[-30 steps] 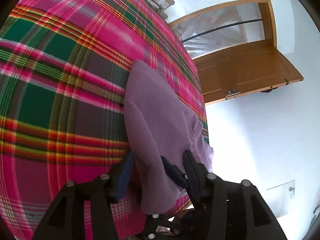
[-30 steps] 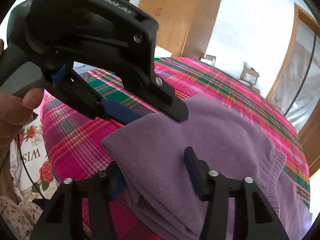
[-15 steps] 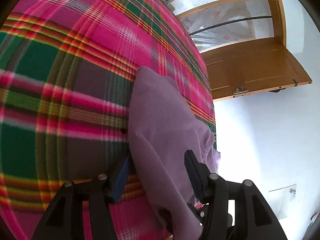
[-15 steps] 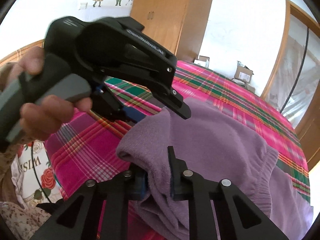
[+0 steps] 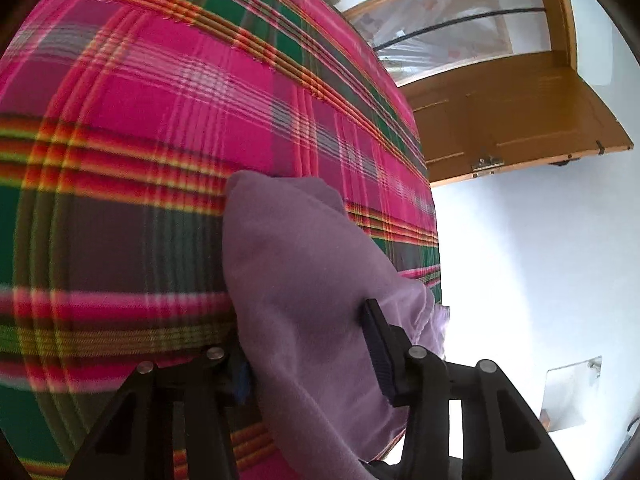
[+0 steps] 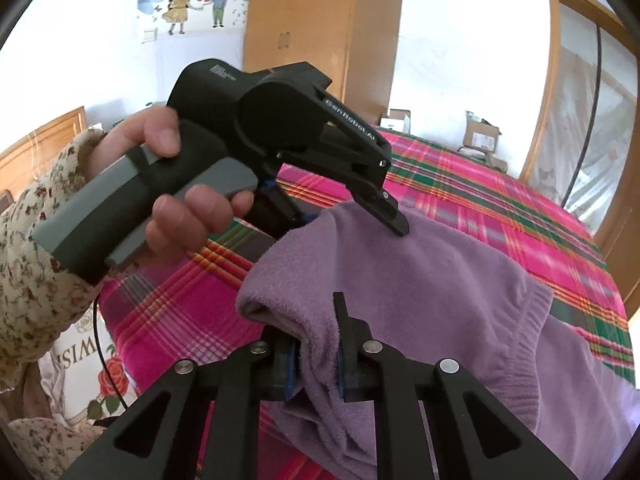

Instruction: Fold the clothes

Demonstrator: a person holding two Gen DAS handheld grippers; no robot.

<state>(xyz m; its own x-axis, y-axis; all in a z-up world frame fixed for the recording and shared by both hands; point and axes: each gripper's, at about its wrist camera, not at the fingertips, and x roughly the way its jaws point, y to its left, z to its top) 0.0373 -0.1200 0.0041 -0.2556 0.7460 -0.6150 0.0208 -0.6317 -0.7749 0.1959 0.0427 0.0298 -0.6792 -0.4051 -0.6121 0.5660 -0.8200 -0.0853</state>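
Observation:
A purple fleece garment (image 6: 432, 280) lies folded on a plaid bedspread (image 6: 500, 208); it also shows in the left wrist view (image 5: 304, 280). My right gripper (image 6: 316, 344) is shut on a thick fold at the garment's near corner. My left gripper (image 5: 308, 344) straddles the garment's edge with its jaws wide apart. In the right wrist view the left gripper (image 6: 356, 216) sits over the garment's far corner, held by a hand in a floral sleeve.
The pink, green and orange plaid bedspread (image 5: 160, 120) covers the bed. An open wooden door (image 5: 512, 120) stands past the bed's far edge. Cardboard boxes (image 6: 480, 140) sit on the floor behind the bed. A wooden wardrobe (image 6: 304, 28) stands against the wall.
My right gripper has shut on the garment's near fold. My left gripper has slid further over the garment's edge and stays open. The left hand has lifted and tilted.

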